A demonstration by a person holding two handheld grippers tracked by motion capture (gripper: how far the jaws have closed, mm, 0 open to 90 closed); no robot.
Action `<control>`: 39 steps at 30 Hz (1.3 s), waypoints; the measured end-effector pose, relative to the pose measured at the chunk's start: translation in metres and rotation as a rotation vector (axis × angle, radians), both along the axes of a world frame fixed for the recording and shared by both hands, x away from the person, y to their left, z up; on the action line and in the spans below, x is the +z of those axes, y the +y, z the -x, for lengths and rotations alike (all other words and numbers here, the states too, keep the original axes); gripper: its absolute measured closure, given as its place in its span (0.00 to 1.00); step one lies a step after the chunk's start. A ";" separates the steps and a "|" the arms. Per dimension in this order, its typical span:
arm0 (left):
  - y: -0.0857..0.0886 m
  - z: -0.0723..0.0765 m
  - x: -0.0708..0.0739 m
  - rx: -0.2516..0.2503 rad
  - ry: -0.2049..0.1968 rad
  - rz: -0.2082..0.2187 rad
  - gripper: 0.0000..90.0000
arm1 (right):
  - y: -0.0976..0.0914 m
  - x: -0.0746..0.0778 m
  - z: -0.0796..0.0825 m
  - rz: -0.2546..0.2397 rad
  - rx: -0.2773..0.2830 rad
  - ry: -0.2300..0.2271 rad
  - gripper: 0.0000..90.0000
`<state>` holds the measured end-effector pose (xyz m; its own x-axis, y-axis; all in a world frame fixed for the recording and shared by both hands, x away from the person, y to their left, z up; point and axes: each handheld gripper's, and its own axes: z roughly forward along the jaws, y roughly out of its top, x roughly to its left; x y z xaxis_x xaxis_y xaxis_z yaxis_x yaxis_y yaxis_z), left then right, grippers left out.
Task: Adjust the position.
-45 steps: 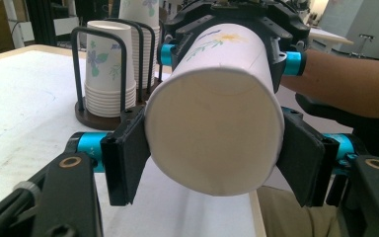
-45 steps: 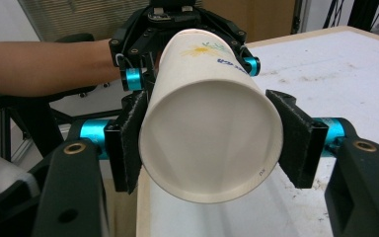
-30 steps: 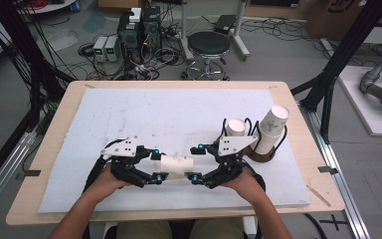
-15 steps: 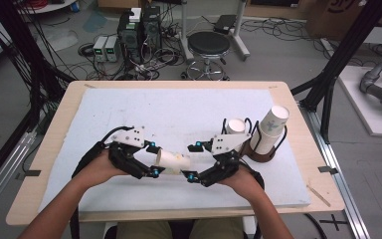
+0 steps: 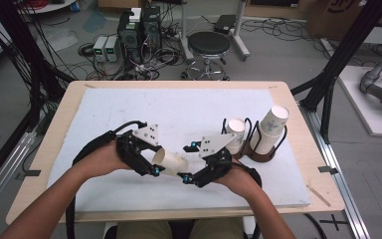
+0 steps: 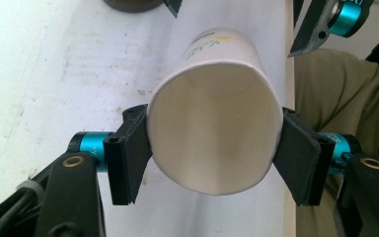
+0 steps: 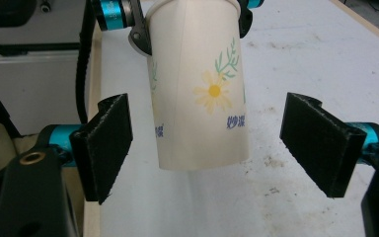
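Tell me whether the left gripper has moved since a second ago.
Yes. The left gripper, shut on the paper cup, has risen and swung toward the table's far edge in the high view.

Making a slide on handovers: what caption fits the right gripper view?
Daisy-printed paper cup held at its rim by the left gripper, hanging between the open right gripper pads.

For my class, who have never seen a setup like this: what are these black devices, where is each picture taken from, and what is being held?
A person holds a hand-operated gripper in each hand. The high view looks down on the white table; the other two cameras ride on the grippers. The left gripper has its fingers pressed on the rim end of a paper cup with a daisy print. The right gripper is open, its fingers on either side of the cup's base without touching. Farther back, more cups sit in a brown holder.
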<state>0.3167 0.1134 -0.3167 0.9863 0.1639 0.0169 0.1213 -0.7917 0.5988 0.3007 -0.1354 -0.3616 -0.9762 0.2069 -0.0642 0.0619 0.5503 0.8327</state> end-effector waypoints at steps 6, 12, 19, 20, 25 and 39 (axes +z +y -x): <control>-0.009 -0.002 0.007 -0.016 -0.003 -0.083 0.39 | 0.007 0.002 -0.001 0.048 0.007 -0.023 0.23; -0.014 -0.004 0.010 -0.024 0.004 -0.137 0.39 | 0.012 0.003 -0.002 0.081 0.010 -0.033 0.23; -0.020 -0.004 0.011 -0.028 0.008 -0.160 0.39 | 0.019 0.002 -0.003 0.115 0.024 -0.033 0.23; -0.021 -0.004 0.010 -0.034 0.007 -0.169 0.39 | 0.020 0.002 -0.003 0.122 0.023 -0.028 0.23; -0.023 -0.004 0.009 -0.035 0.012 -0.177 0.39 | 0.025 -0.002 -0.004 0.157 0.021 -0.028 0.26; -0.027 -0.005 0.006 -0.034 0.015 -0.190 0.39 | 0.041 -0.008 -0.006 0.232 0.032 -0.010 0.40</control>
<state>0.3213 0.0861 -0.3111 0.9916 0.1259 0.0300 0.1003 -0.8942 0.4363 0.3071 -0.0945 -0.3700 -0.9812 0.1543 -0.1162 0.0335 0.7283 0.6844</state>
